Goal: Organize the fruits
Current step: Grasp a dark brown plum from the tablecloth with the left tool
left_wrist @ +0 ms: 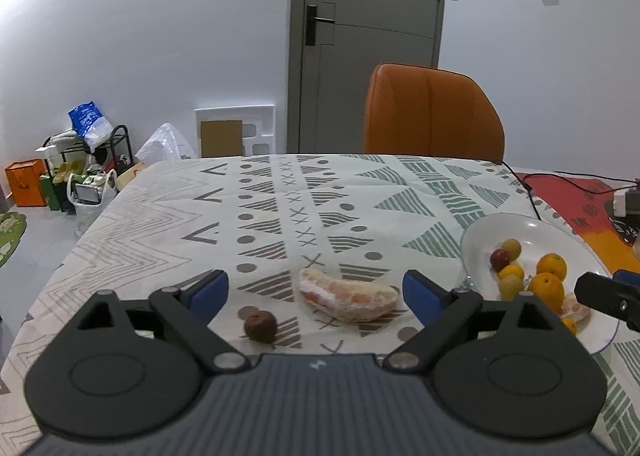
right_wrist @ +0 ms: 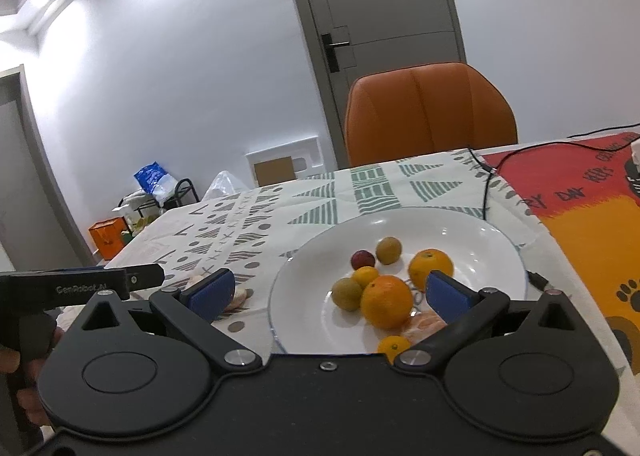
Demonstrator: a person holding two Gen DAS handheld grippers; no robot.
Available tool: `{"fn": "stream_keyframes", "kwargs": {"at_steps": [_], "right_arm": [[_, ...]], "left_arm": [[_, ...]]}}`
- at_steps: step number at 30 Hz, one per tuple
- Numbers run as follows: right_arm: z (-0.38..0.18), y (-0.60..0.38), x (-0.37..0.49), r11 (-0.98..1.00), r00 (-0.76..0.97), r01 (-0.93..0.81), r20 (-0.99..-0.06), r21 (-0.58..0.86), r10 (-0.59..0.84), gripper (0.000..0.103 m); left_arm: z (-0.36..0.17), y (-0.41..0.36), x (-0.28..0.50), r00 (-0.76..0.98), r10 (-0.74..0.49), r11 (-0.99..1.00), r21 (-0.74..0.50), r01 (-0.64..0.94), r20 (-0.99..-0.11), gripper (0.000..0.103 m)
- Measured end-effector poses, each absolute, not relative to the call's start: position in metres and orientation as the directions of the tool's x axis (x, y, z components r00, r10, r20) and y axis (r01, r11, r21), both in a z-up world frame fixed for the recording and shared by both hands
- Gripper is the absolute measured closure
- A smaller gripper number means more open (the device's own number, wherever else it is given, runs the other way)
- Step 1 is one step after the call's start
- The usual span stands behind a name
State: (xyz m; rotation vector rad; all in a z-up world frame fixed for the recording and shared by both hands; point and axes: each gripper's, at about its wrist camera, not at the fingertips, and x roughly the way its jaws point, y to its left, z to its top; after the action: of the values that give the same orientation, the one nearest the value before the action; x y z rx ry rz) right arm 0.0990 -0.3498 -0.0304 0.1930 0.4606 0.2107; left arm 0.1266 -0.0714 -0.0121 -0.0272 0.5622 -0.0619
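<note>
Behind the right hand-held gripper (right_wrist: 330, 294), a peeled segment (right_wrist: 426, 326) hides partly.

"How did the left gripper (left_wrist: 316, 290) stand?"
"Jaws wide apart, nothing clamped, tilted slightly downward over the table."
"And the right gripper (right_wrist: 330, 292)?"
"Also spread wide, its blue pads (right_wrist: 446, 296) pressing on nothing, pitched gently down. The left one's finger showed at its left edge, a hand (right_wrist: 16, 380) gripping the handle."
</note>
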Motion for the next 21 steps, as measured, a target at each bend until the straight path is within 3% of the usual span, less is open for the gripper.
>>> {"fn": "stream_keyframes", "kwargs": {"at_steps": [21], "right_arm": [[-0.031, -0.294, 0.119, 0.945, 0.831, -0.265, -0.452, 0.192, 0.325, 0.000]], "left_arm": [[-0.031, -0.021, 0.129, 0.837, -0.077, 0.990, -0.138, 0.002, -0.541, 0.015]]}}
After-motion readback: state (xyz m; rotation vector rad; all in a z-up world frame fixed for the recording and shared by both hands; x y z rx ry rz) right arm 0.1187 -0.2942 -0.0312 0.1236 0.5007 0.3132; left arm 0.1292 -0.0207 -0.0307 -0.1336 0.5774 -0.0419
